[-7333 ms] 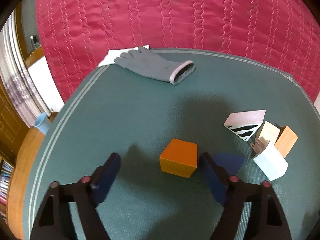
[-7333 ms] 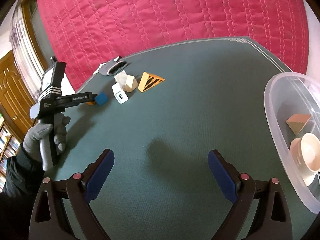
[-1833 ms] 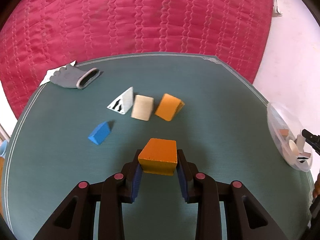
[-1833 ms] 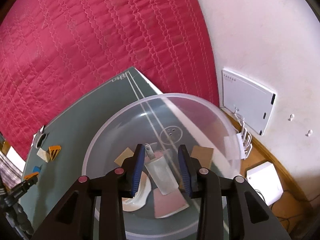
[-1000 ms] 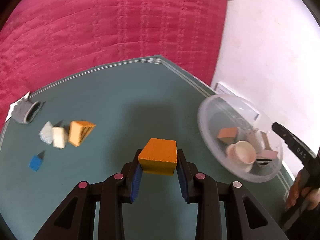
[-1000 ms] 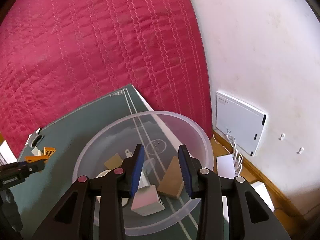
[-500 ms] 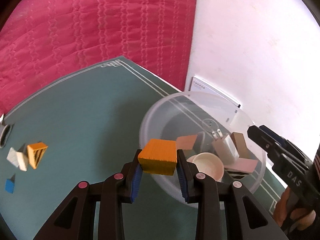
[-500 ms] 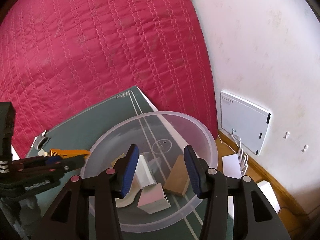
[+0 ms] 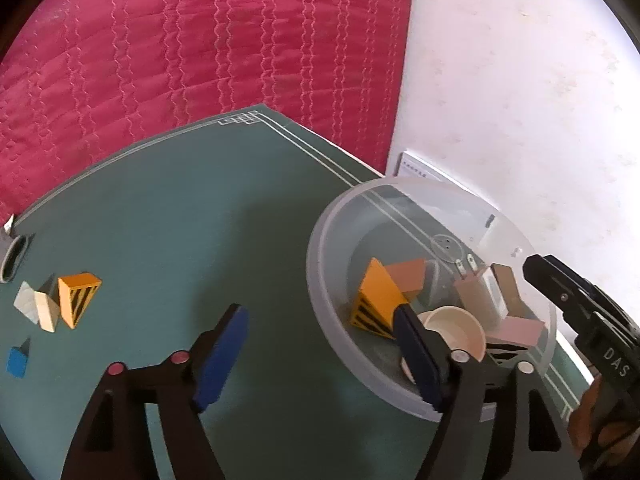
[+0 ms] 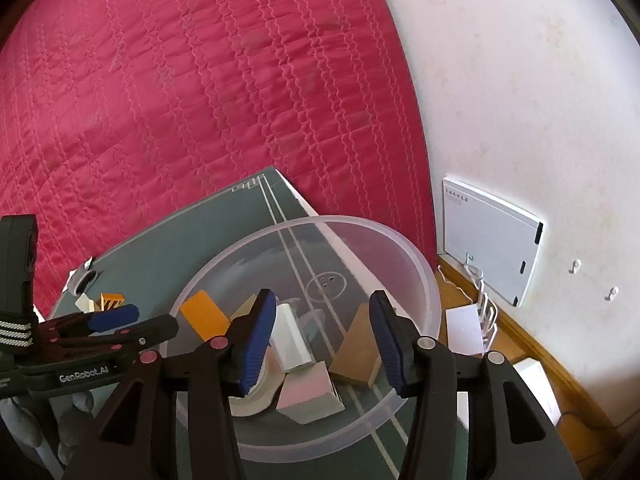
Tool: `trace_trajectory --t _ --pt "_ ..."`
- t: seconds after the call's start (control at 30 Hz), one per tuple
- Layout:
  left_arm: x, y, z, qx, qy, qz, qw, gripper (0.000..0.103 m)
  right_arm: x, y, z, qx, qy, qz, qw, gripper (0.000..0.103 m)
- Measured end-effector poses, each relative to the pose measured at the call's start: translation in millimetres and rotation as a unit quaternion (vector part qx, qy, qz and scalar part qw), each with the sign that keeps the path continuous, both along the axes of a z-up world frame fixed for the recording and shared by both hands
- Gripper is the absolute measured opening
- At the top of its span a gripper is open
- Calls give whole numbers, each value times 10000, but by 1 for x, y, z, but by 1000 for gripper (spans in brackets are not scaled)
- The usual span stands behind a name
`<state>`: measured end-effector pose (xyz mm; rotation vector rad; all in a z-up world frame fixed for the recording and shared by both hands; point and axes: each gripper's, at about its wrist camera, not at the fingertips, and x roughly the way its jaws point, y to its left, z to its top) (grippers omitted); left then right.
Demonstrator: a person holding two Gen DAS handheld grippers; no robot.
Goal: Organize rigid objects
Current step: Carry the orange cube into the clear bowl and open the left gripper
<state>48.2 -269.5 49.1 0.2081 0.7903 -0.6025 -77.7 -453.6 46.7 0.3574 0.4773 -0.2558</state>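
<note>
A clear plastic bowl stands at the right end of the green table. An orange block with black stripes lies inside it among a white charger, a pink block, a brown wedge and a cream cup. My left gripper is open and empty over the bowl's near rim. My right gripper is open and empty above the bowl.
On the table's left lie an orange striped wedge, a cream block, a white block, a blue block and a grey glove. A red quilt and a white wall stand behind.
My left gripper has opened and let go of the orange block, which now lies in the bowl. My right gripper has opened wider above the bowl.
</note>
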Motion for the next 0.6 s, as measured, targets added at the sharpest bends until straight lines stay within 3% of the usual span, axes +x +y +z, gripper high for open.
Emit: trace_trajectory --t 0.23,0.6 --pt "-1 9 1 79 -205 183 9996 94 0 3 -2 -18 15 27 10000 56" --pt "2 23 3 160 -309 484 9982 101 0 10 -3 -99 32 95 9999 62"
